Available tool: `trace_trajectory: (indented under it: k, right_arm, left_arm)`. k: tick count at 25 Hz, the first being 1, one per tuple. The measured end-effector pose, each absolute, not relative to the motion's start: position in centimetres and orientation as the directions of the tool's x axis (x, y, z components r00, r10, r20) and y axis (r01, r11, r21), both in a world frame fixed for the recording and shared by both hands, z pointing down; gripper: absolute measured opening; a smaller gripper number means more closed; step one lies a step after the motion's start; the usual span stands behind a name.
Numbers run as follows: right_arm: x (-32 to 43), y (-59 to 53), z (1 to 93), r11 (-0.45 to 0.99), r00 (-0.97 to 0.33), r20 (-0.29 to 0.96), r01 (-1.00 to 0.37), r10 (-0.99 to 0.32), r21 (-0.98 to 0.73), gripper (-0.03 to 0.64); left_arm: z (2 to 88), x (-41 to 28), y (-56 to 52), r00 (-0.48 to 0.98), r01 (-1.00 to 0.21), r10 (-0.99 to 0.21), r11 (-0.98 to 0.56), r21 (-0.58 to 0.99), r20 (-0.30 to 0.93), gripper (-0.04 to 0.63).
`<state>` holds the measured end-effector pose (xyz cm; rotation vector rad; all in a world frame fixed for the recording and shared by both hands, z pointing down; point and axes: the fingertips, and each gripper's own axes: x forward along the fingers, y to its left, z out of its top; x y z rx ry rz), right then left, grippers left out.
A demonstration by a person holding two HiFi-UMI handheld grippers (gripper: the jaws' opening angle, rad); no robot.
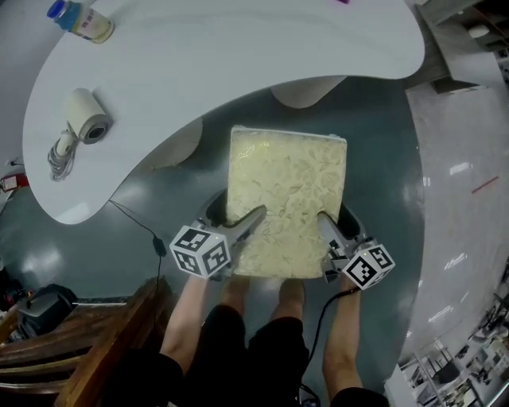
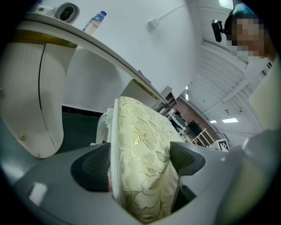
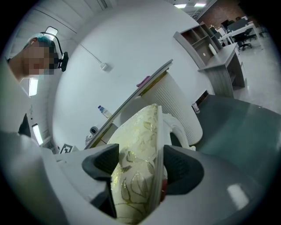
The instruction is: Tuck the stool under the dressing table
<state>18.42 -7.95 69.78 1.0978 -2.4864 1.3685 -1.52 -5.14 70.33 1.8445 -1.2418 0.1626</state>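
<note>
The stool (image 1: 286,208) has a square cream cushion with a gold leaf pattern and a white frame. It stands on the grey floor just in front of the curved white dressing table (image 1: 238,56), its far edge near the table's rim. My left gripper (image 1: 242,230) is shut on the seat's near left edge (image 2: 140,162), pads above and below the cushion. On the near right edge (image 3: 140,176) my right gripper (image 1: 328,232) is clamped the same way. Two white table legs (image 1: 306,91) stand beyond the stool.
On the tabletop lie a bottle with a blue cap (image 1: 79,20) and a white roll with a coiled cable (image 1: 83,123). A dark wooden piece (image 1: 71,350) is at the lower left. A black cable (image 1: 139,226) runs across the floor. The person's legs (image 1: 254,342) are behind the stool.
</note>
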Motion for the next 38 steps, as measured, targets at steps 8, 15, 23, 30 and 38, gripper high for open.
trace_trajectory:
  k: [8,15,23,30,38]
  right_arm:
    - [17.8,-4.1,69.8,0.147,-0.613,0.391,-0.643,-0.686,-0.752,0.321]
    - [17.8,-5.7,70.7,0.215,-0.683,0.379,-0.616,-0.624,-0.758,0.321]
    - [17.6,-6.0,71.4,0.228,-0.698,0.421,-0.635,-0.579,-0.738,0.321]
    - [17.7,-5.9,70.3,0.216,-0.67,0.44,-0.663,-0.597,-0.717,0.321]
    - [17.5,-5.9,69.8,0.249,-0.678,0.427,-0.663,-0.598,-0.706,0.321]
  left_arm:
    - [69.2,-2.1,-6.1,0.597,-0.791,-0.533,-0.271,0.548,0.599,0.437]
    - [69.9,-2.2,-5.7,0.537,-0.818,-0.596,-0.195,0.542,0.597,0.437]
    - [71.3,-2.3,-5.0,0.53,-0.805,-0.608,-0.142,0.576,0.591,0.437]
    - [70.9,-2.2,-5.3,0.562,-0.784,-0.596,-0.161,0.6,0.574,0.437]
    - [70.4,-2.4,-5.0,0.553,-0.784,-0.623,-0.166,0.598,0.553,0.437]
